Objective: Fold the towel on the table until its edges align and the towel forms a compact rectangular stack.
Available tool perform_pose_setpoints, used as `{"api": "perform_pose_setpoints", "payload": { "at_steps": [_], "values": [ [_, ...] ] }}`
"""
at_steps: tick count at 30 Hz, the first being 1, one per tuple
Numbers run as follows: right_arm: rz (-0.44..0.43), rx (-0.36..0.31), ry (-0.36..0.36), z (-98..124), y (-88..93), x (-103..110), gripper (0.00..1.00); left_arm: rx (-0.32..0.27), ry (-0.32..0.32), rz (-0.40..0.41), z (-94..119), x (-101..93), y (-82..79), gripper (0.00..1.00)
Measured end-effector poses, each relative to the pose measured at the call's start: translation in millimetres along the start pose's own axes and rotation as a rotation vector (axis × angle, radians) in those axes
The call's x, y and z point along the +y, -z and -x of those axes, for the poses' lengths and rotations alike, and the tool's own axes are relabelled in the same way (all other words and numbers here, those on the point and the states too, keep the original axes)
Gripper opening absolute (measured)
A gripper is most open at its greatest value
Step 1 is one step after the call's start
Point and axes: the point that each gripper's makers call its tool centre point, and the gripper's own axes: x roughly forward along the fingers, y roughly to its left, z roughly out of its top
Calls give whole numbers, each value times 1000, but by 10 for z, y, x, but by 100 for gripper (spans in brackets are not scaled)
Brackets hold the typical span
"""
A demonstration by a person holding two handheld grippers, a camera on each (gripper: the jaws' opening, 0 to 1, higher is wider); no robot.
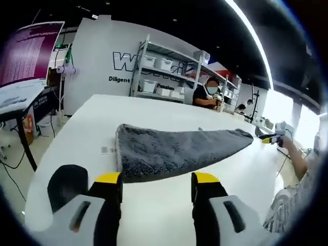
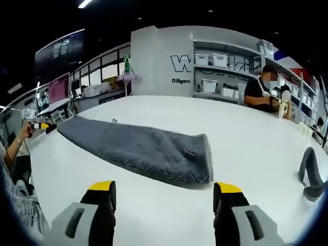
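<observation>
A grey towel lies as a long strip on the white table. In the left gripper view, one short end of it sits just beyond my left gripper, whose yellow-tipped jaws stand wide apart with nothing between them. At the strip's far end, a hand holds my right gripper. In the right gripper view, the towel has its other short end in front of my right gripper, open and empty. The left gripper is small at the far corner.
A dark curved object rests on the table to the left of my left jaws, and the same dark object lies near the table's right edge. Behind the table a person sits by shelves of white bins. A desk stands to the left.
</observation>
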Motion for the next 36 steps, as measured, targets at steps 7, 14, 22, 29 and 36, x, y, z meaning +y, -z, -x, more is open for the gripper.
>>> {"api": "perform_pose_setpoints", "payload": {
  "at_steps": [7,14,22,29,36],
  "values": [
    [-17,0,-12,-66,-18,-214,77,29,60,1,41,-348,78,98],
    [44,21,-64,-172,-39,-354,58,-26,112,36,74,-549,-60,99],
    [-32,25,-53,-347,-51,-603,30,-23,69,43,57,-535,-59,99],
    [-170,-4,-30,-462,-95,-760,23,-57,33,59,106,-463,-135,95],
    [-258,-7,-19,-558,-75,-833,11,-85,13,62,139,-410,-179,90]
  ]
}}
